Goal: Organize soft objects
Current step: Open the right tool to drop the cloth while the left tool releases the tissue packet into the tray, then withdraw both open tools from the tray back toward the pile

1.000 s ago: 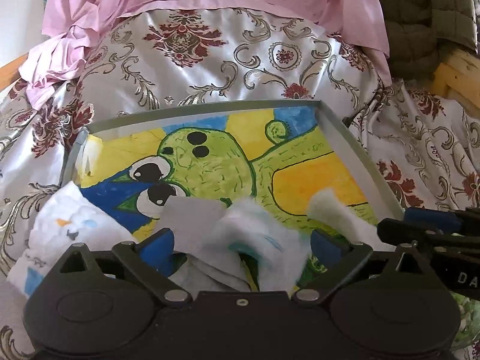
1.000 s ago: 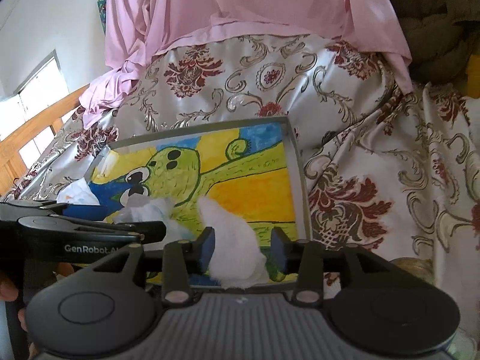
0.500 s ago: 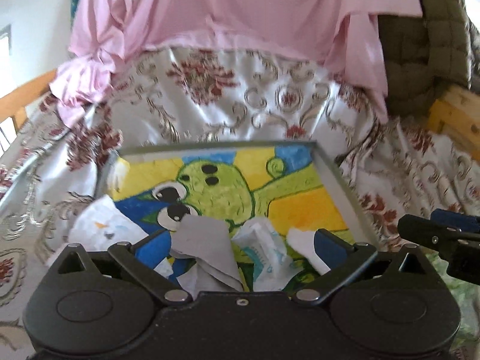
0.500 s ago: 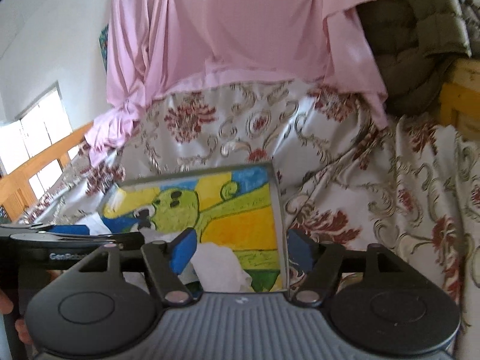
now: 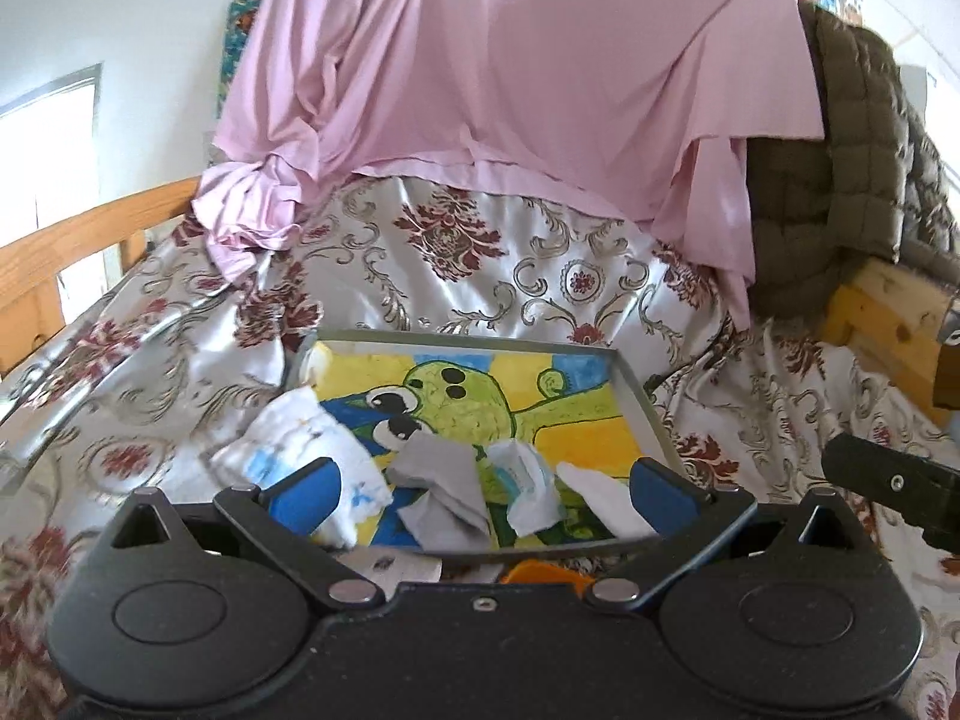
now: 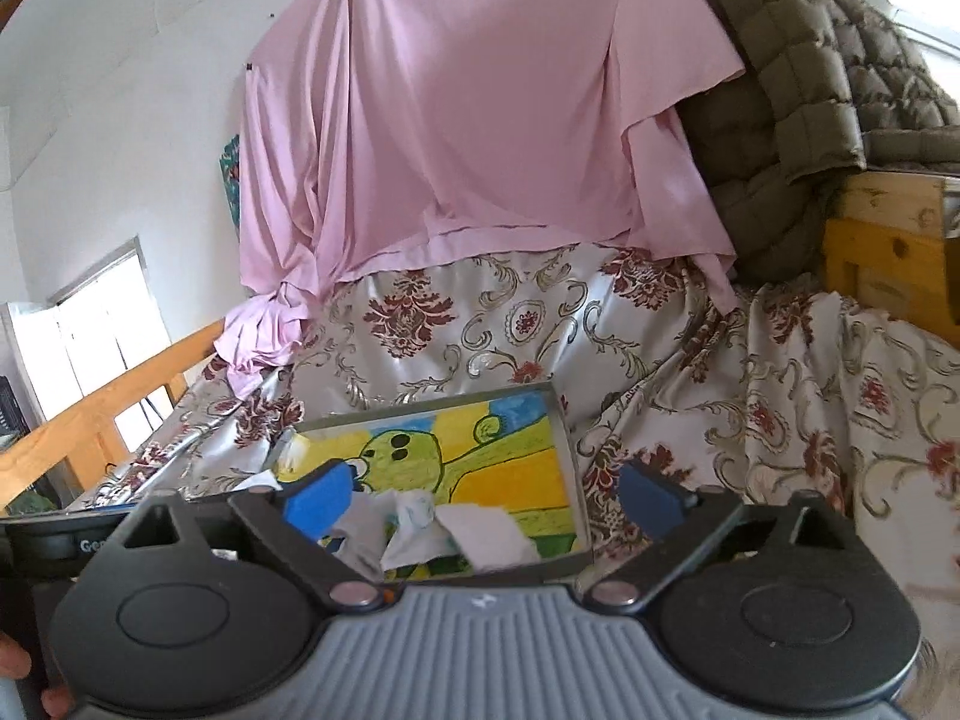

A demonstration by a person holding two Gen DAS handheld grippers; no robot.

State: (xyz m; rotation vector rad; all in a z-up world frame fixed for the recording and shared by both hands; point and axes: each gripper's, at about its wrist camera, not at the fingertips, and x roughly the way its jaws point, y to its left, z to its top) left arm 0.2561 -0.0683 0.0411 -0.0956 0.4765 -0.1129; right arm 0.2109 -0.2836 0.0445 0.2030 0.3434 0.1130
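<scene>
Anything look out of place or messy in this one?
Yes: the white printed cloth hangs over the painted tray's left rim onto the bedspread, while three other crumpled cloths lie loose inside the tray instead of folded.

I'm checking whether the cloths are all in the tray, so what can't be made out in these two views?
- Left wrist view: the near edge of the tray and the bottoms of the grey cloth and white cloth are hidden by the left claw.
- Left wrist view: an orange thing under the tray's edge is mostly covered.
- Right wrist view: the cloth pile is small and partly behind the right claw.
</scene>
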